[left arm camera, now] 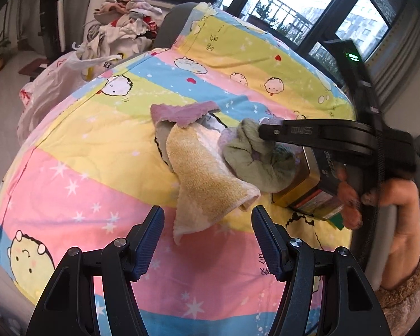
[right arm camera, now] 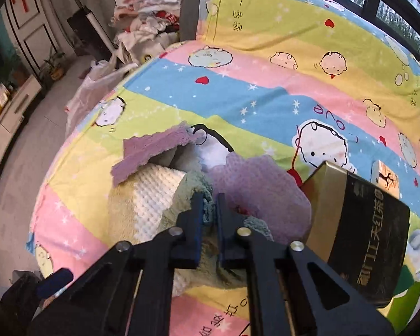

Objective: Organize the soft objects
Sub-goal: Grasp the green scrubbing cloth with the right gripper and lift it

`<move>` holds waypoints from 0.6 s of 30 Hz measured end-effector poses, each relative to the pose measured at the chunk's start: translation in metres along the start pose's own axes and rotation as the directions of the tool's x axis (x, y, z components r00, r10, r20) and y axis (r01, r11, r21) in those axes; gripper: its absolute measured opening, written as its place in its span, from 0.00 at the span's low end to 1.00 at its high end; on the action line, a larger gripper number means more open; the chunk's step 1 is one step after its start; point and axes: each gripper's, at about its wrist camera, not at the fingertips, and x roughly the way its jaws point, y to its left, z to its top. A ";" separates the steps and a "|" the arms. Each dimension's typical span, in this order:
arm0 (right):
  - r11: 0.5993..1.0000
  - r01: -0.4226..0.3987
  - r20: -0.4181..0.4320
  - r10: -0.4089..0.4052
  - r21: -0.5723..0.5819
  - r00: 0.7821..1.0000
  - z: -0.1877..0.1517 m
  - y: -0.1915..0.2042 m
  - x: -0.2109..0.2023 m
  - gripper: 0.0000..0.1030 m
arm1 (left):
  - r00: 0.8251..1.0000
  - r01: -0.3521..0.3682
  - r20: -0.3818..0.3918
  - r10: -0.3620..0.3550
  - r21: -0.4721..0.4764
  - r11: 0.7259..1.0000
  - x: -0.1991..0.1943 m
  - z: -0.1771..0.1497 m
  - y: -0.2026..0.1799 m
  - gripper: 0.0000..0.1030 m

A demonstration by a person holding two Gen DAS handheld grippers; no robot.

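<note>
Terry-soft cloths lie in a small heap near the middle of the bed (left arm camera: 78, 184), whose cartoon-striped quilt gives them a broad flat surface to be sorted on. Farthest left, at about ten o'clock in the heap, the purple cloth (left arm camera: 182, 112) lies half folded over a grey one. Next, the yellow towel (left arm camera: 207, 179) trails down toward six o'clock and ends between the spread jaws of the left hand-held gripper (left arm camera: 207, 240), which hangs released over the trailing corner, touching nothing I can make out; I take it to be waiting there to catch that corner. Further right, the green cloth (left arm camera: 254, 159) is bunched at the heap's three o'clock side, on a lilac cloth (right arm camera: 254, 179), and the right hand-held gripper (right arm camera: 209, 210) is clenched on a fold of it, presumably to draw it clear of the others. Rightmost, a gold-and-black tin box (right arm camera: 358, 224) sits just beside the cloths, perhaps their container. A person's hand (left arm camera: 400, 218) in a fluffy sleeve (left arm camera: 406, 288) grips the right tool.
</note>
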 end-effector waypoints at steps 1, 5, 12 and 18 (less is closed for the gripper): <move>1.000 -0.020 0.011 0.020 0.012 1.000 -0.003 -0.002 -0.007 0.06 | 1.000 0.002 0.002 -0.002 -0.001 1.000 -0.002 0.000 -0.001 0.64; 0.990 -0.130 0.133 0.121 0.062 0.984 -0.020 -0.014 -0.062 0.06 | 1.000 0.013 0.013 -0.013 0.011 1.000 -0.010 -0.002 -0.008 0.64; 0.973 -0.206 0.264 0.173 0.102 0.949 -0.076 -0.036 -0.149 0.07 | 0.994 0.111 -0.007 -0.111 0.076 0.991 -0.021 -0.014 -0.040 0.64; 0.944 -0.234 0.182 0.194 0.232 0.964 -0.135 -0.067 -0.139 0.08 | 0.969 0.224 -0.133 -0.206 0.143 0.964 -0.001 -0.033 -0.075 0.64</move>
